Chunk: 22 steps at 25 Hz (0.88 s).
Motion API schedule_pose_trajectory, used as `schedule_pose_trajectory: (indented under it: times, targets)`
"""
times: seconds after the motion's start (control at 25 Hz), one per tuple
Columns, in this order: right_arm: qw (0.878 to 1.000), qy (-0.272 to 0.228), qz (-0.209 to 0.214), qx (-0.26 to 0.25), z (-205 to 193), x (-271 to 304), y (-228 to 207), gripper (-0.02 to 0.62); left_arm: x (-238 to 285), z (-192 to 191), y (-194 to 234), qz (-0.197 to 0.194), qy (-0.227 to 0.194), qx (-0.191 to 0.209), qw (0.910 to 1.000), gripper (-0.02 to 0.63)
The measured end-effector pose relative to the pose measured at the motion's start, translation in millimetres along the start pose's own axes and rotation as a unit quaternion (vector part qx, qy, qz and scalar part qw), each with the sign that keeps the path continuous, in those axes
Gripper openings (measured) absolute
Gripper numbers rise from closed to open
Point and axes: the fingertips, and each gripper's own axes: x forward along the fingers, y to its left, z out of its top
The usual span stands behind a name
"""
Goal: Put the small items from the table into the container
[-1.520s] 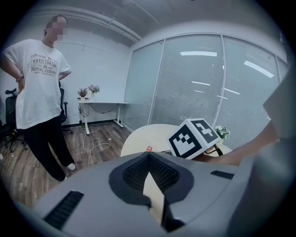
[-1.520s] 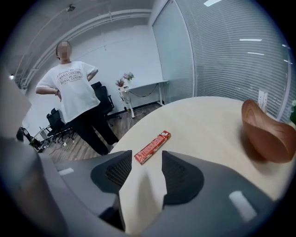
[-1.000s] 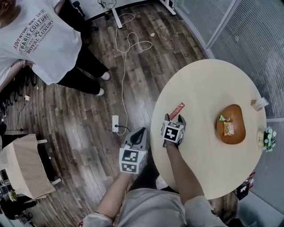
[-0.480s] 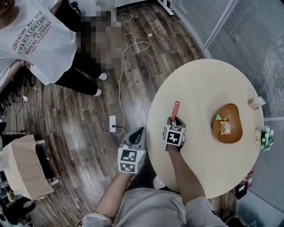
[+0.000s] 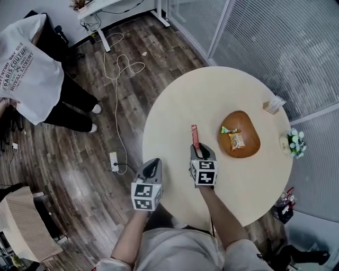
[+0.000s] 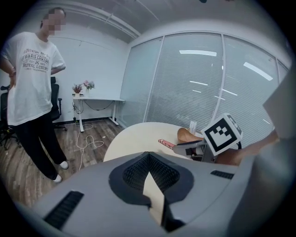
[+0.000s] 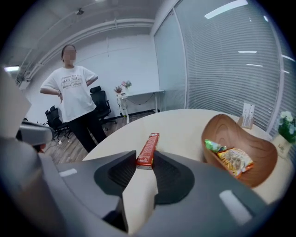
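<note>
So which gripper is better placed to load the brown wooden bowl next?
Right. The right gripper, jaws closing, grips the long red snack packet, nearer the brown wooden bowl. The left gripper is empty, at the round pale table's edge.

Right tongs (image 7: 144,161) closing on red bar (image 7: 149,146) between tips; left tongs (image 6: 148,159) pressed together, empty

Upper left of the head view: person (image 5: 29,69) in white printed T-shirt and dark trousers, standing on the wood floor (image 5: 79,153). White cable (image 5: 119,69) loops from the desk (image 5: 114,8) at top down to a power strip (image 5: 113,160). Cardboard box (image 5: 24,227) at lower left; flower pot (image 5: 294,142) and card holder (image 5: 274,105) at right.
</note>
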Motion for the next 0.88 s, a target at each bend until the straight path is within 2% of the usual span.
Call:
schedule_pose_trajectory:
  times: [0.12,0.28,0.52,0.72,0.88]
  targets:
    - [0.999,-0.037,-0.014,0.012,17.2,-36.2,-34.6,0.114,7.9,3.1,-39.4,-0.023,0.000,0.010,0.9997,0.006]
    - [0.995,-0.069,-0.058,0.031,30.4,-76.6,-101.0,0.114,19.6,9.5,-88.4,-0.050,-0.004,0.029,0.9983,0.006]
    - [0.993,-0.029,-0.095,0.065,-2.1,-94.8,-196.7,0.114,31.6,9.1,-152.3,-0.073,0.001,0.050,0.9961,0.006]
    - [0.994,0.017,-0.080,0.076,-31.0,-83.4,-217.4,0.115,30.6,6.7,-166.1,-0.063,0.001,0.051,0.9967,0.006]
    - [0.995,0.013,-0.075,0.066,-39.1,-87.0,-219.0,0.115,26.3,5.6,-170.6,-0.052,-0.003,0.046,0.9976,0.006]
